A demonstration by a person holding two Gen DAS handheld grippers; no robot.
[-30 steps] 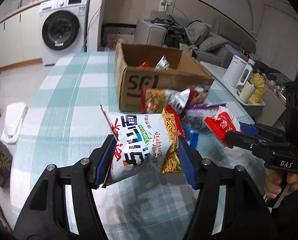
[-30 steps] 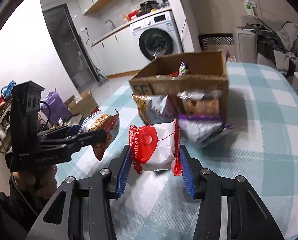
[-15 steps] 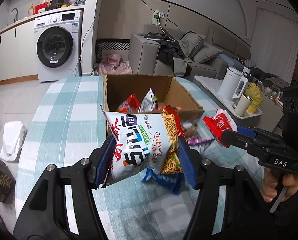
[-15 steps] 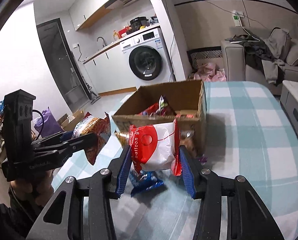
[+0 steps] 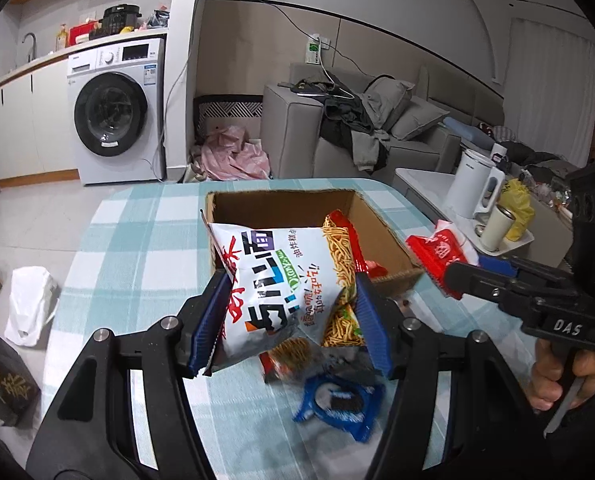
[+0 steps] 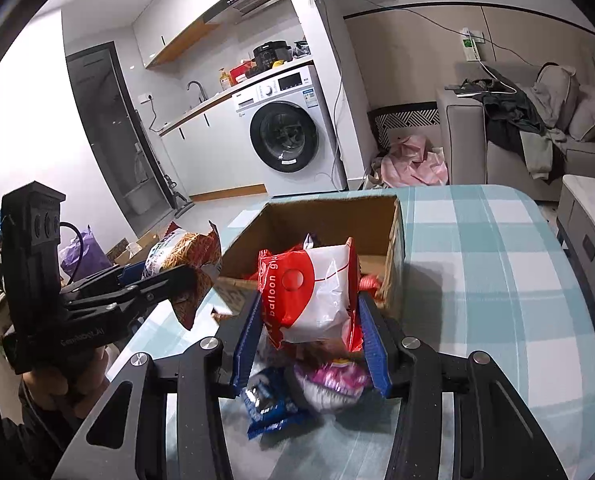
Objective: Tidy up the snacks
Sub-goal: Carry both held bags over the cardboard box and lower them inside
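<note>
An open cardboard box [image 5: 381, 236] sits on a table with a teal checked cloth [image 5: 137, 240], straight ahead of and below both grippers. The left gripper [image 5: 287, 320] pinches a white noodle-snack bag [image 5: 281, 280] by its sides, the bag upright with its top reaching over the box's near wall. The right gripper [image 6: 311, 326] clamps a red-and-white snack bag [image 6: 317, 292], also upright, at the near wall. Both point forward and downward, side by side, about equally near. Loose packets, including a blue cookie packet [image 5: 337, 404], lie on the cloth beneath.
</note>
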